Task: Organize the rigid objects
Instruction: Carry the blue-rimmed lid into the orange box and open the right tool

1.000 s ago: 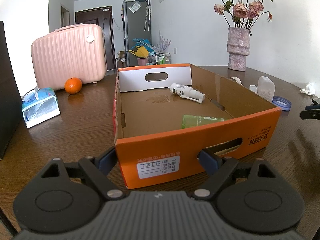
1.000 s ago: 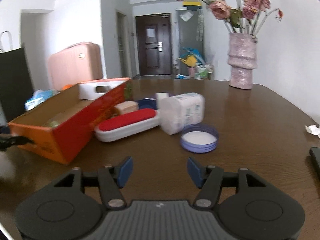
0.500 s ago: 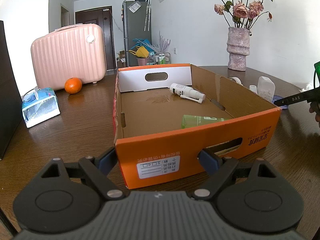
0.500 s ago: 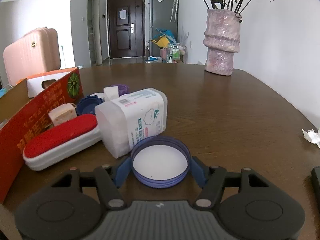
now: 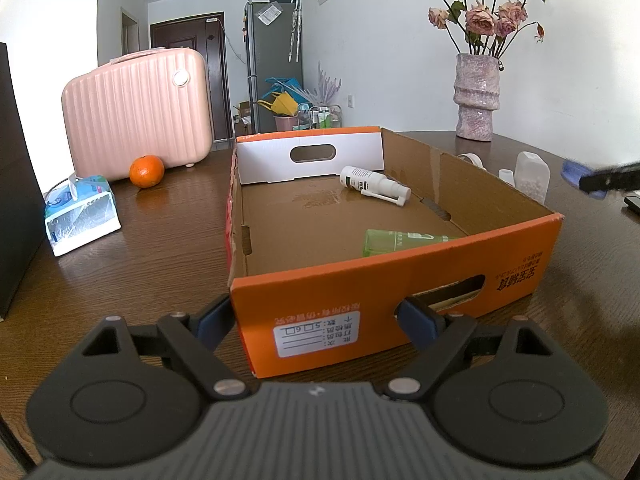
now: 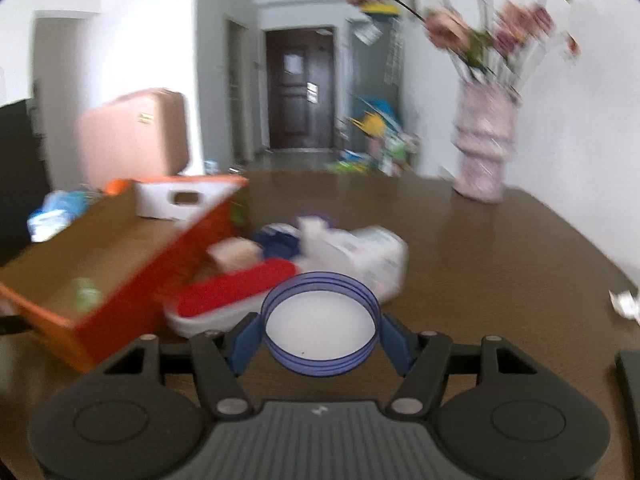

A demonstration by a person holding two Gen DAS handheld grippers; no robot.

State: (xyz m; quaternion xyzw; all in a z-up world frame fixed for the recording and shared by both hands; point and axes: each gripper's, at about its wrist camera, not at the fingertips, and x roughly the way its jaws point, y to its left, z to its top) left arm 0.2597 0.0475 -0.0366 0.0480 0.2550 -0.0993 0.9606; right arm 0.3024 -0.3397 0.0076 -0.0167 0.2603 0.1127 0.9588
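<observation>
Gripping the blue lid (image 6: 319,324) by its rim between both fingers, the right gripper (image 6: 320,342) holds it above the wooden table (image 6: 500,256). The left gripper (image 5: 316,320), spread wide, straddles the orange box (image 5: 400,280)'s near wall, whose white form label shows upside-down print including "5" and "6". A white spray bottle (image 5: 374,184) and green bottle (image 5: 400,240) lie inside; a pink suitcase (image 5: 138,110) stands behind.

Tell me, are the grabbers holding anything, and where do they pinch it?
The right gripper pinches the blue lid by its opposite rim edges. The left gripper is open, holding nothing.
</observation>
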